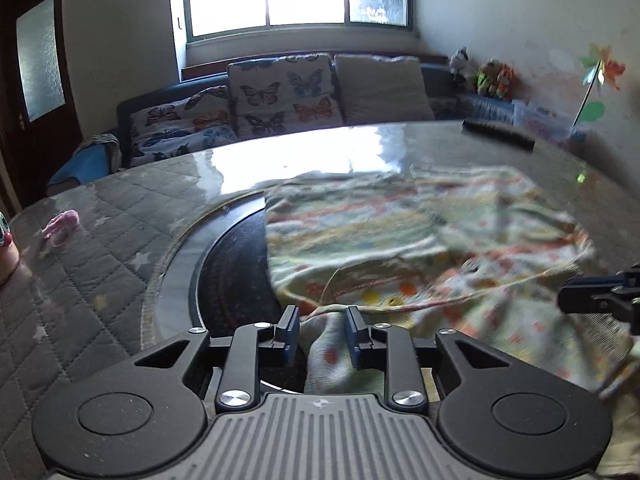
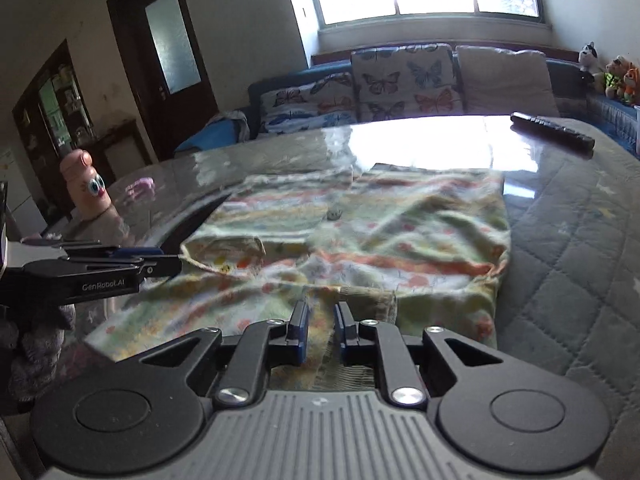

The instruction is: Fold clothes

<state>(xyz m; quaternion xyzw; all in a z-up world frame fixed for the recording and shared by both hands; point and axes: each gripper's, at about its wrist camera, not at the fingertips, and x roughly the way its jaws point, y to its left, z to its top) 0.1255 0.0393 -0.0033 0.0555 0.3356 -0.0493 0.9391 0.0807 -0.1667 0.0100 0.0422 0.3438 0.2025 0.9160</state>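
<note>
Here the garment (image 2: 360, 240), a pale printed piece with orange and yellow motifs, lies spread on the glass-topped table (image 2: 560, 240), running away from both grippers toward the window; blur hides what kind of garment it is. Its near hem faces the person, so both tools meet it at the near edge. Left gripper (image 1: 322, 334): jaws narrow, a bunched fold of the near-left corner between the pads, which look close to the fabric; firm pinch or not, cannot tell for certain. Right gripper (image 2: 322, 330): jaws narrower, cloth from the near-right hem standing between them, apparently pinched. Each hand owns its own corner; neither is clearly nearer. Judgement: the coming move is likely carrying the near edge away over the far edge, the fold line running left to right. Writing: "GenRobot.AI" reads on the side of the left gripper in the right wrist view. Remote control (image 2: 552, 132) at the far right, well clear of the cloth.
</note>
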